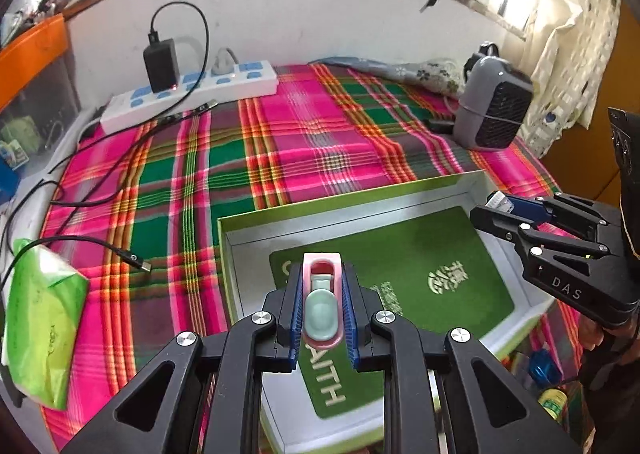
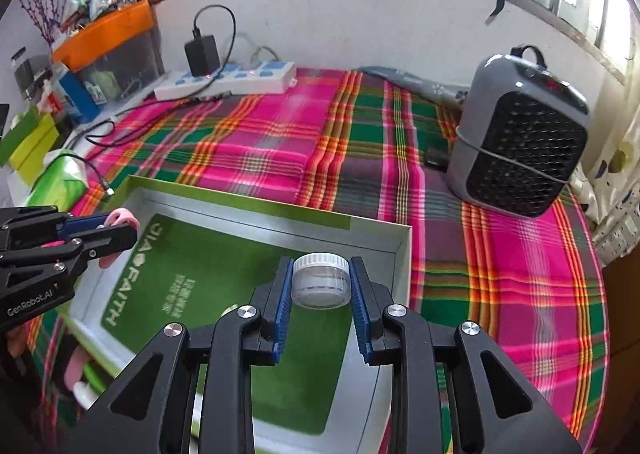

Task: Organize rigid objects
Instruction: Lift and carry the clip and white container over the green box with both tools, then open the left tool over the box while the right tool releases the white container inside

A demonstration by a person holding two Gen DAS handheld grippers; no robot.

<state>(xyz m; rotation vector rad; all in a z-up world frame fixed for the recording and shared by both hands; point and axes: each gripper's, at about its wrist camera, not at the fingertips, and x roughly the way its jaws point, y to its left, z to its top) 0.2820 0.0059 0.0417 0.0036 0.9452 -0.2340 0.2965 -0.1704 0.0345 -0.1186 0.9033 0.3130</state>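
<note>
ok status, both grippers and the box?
Left gripper shut on pink clip, above the box. Right gripper shut on small clear jar, also over it. Open box holds only its green insert. Nothing in the way.

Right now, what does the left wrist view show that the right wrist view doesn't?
Only the left wrist view shows the pink clip's teal insert, gripped in the left tool. Only the right wrist view shows the whole clear jar in the right tool and the heater's front. Both show the box, plaid cloth and power strip.
</note>
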